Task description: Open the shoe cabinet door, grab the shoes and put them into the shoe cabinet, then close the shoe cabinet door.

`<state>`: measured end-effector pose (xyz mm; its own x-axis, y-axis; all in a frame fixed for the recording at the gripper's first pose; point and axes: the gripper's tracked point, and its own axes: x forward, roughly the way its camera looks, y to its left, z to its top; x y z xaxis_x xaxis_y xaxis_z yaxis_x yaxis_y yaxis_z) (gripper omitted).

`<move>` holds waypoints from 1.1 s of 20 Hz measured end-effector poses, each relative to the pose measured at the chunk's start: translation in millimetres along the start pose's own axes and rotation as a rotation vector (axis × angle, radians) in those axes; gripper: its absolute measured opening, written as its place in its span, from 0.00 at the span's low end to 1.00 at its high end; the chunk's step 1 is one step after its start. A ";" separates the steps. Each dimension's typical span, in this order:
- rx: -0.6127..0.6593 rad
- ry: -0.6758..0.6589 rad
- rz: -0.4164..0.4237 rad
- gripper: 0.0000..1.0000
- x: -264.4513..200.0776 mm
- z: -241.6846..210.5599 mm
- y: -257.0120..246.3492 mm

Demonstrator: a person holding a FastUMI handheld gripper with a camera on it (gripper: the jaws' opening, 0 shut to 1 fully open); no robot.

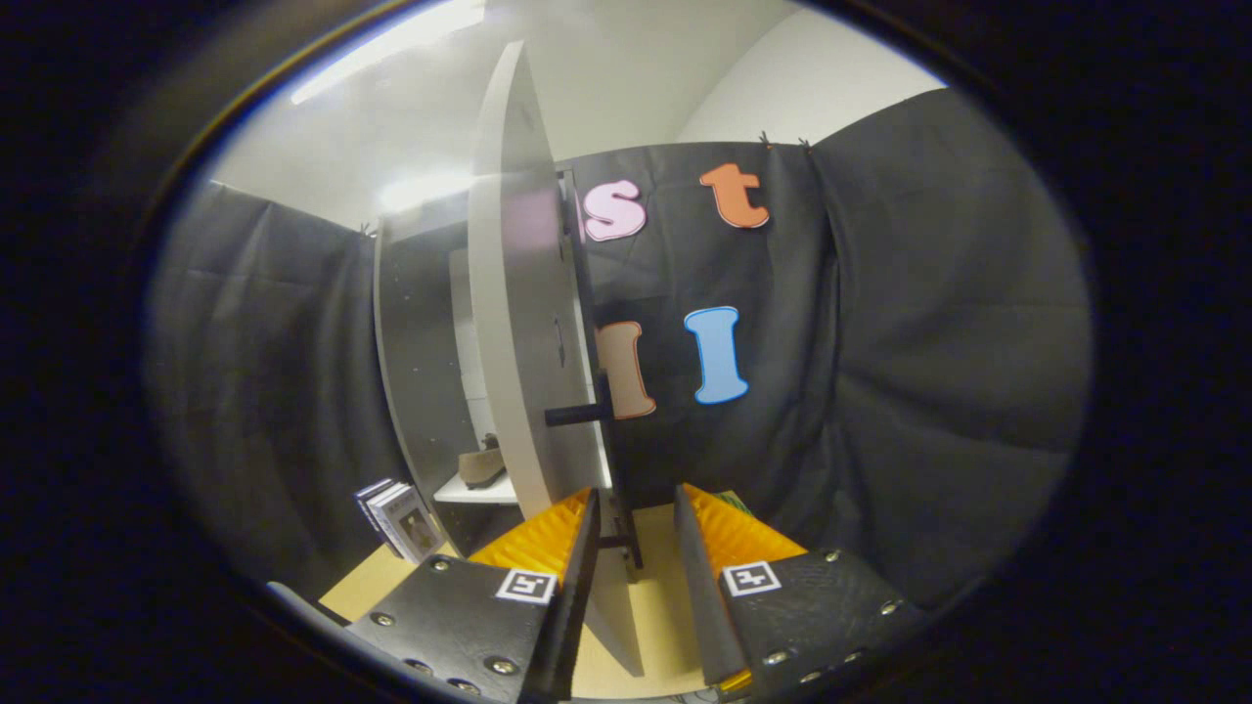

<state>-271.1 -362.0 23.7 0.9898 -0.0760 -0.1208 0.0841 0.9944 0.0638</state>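
Observation:
The shoe cabinet [416, 352] stands just ahead with its pale grey door [518, 323] swung open and seen almost edge-on. A black bar handle [614, 460] runs down the door's outer face. My gripper [636, 494] is open. Its black-and-orange fingers [577, 548] straddle the door's lower edge, and the handle's lower end lies in the gap between them without being pressed from both sides. Inside the cabinet a tan shoe [484, 466] rests on a white shelf [476, 492], left of the door and beyond the fingers.
Several books [399, 518] stand upright beside the cabinet's left foot. A light wooden surface [660, 596] lies under the fingers. Black cloth walls [880, 372] close in to the right and behind.

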 end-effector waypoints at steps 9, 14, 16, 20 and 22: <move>0.008 0.008 0.082 0.48 -0.2 -8.7 41.0; 0.014 0.017 0.128 0.48 2.1 -12.3 65.3; 0.016 0.022 0.146 0.48 4.5 -15.2 75.8; 0.014 0.034 0.194 0.48 9.7 -18.6 102.4; 0.011 0.042 0.220 0.48 13.8 -21.9 113.8</move>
<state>-250.4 -248.3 7.7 0.9788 0.1457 -0.1437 -0.1315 0.9858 0.1040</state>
